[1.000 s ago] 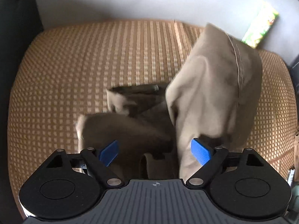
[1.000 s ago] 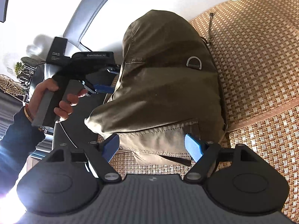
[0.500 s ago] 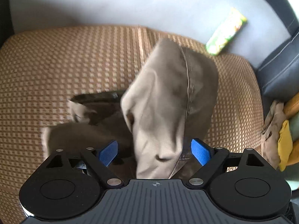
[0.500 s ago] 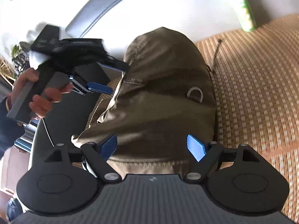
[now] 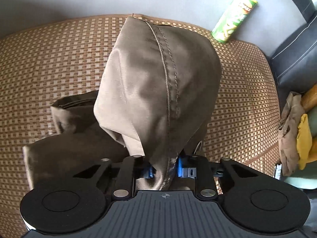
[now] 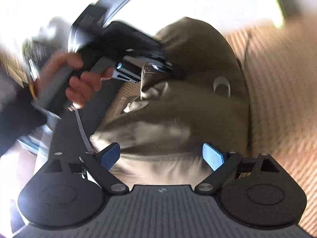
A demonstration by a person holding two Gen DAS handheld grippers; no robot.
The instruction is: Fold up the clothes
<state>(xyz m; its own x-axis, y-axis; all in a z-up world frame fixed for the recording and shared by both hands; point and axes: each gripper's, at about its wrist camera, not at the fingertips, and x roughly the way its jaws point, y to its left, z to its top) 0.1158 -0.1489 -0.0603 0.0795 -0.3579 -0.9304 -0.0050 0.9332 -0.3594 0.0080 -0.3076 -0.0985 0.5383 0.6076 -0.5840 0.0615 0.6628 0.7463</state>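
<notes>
The olive-brown garment fills the middle of the left wrist view, a smooth, slightly shiny cloth with a double-stitched seam running down its centre. A bunched fold of it rises from the woven mat and narrows toward the lower centre of the frame, where the left gripper has its blue fingers drawn close together on that gathered cloth. The rest of the garment lies in darker folds at the left of the frame, spread on the mat. A green snack can lies at the upper right against the pale backrest, and a heap of tan and yellow clothes sits at the right edge, cut off by the frame.

In the right wrist view the garment occupies the centre, draped in a mound with a pale metal D-ring on it. The right gripper has its blue fingers spread wide, with cloth lying between and beyond them but nothing pinched. At the upper left a hand holds the grip of the left gripper, whose tip meets the cloth. This view is heavily blurred, so the weave of the mat, the garment's edges and everything behind the hand are hard to make out.
</notes>
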